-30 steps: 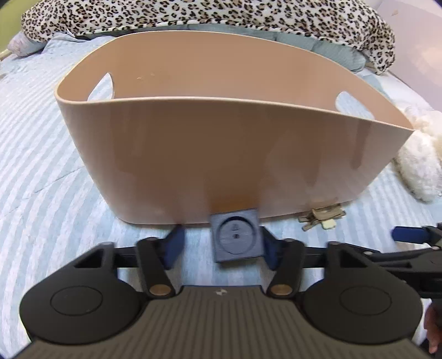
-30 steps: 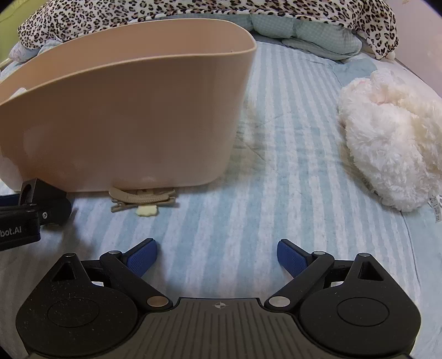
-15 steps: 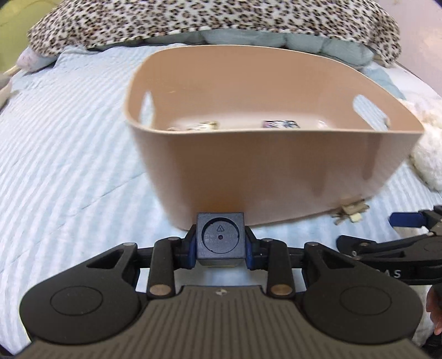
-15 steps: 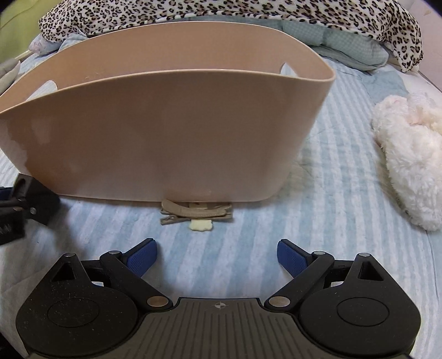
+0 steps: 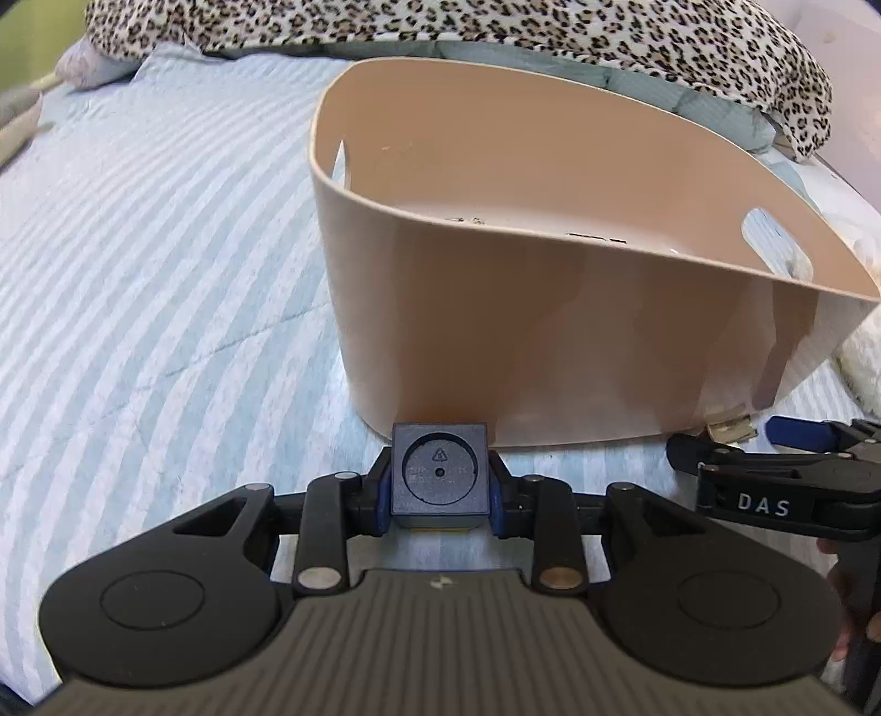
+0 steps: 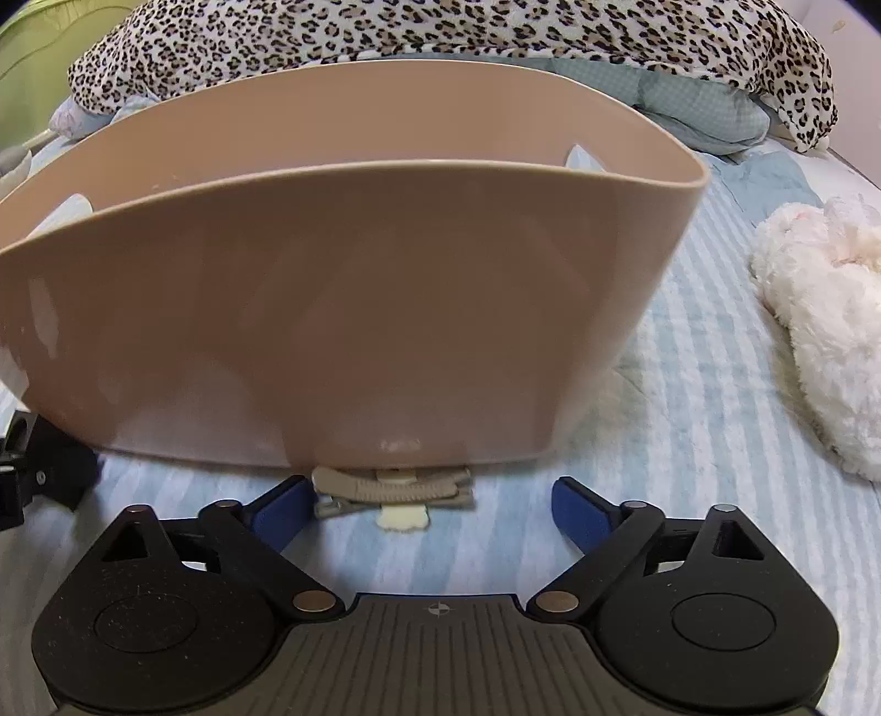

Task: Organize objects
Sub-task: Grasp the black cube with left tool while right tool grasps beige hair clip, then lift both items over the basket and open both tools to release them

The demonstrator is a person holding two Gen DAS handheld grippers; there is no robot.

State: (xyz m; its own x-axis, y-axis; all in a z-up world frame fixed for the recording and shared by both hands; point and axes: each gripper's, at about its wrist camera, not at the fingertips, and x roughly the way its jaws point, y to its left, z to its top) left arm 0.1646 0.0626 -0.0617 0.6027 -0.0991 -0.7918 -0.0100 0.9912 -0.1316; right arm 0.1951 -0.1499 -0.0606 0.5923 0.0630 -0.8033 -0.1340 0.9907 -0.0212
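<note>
My left gripper (image 5: 440,498) is shut on a dark grey cube (image 5: 439,475) with a round face, held just above the striped bedspread in front of the beige basket (image 5: 550,341). In the right wrist view a beige hair clip (image 6: 391,487) with a cream charm lies at the foot of the basket (image 6: 358,303). My right gripper (image 6: 432,504) straddles the clip with its jaws closing. The left pad sits close to the clip's end and the right pad stands well apart. The clip (image 5: 729,428) also shows in the left wrist view.
A few small items (image 5: 468,220) lie on the basket floor. A white fluffy plush (image 6: 826,330) rests on the bed to the right. A leopard-print blanket (image 6: 440,27) and a pale blue pillow (image 6: 705,115) lie behind the basket. Bare striped bedspread (image 5: 137,303) stretches left.
The left jaws closed on the grey cube and lifted it off the bed. The left view swung left of the basket. The right gripper slid left and forward until the clip lay between its fingers.
</note>
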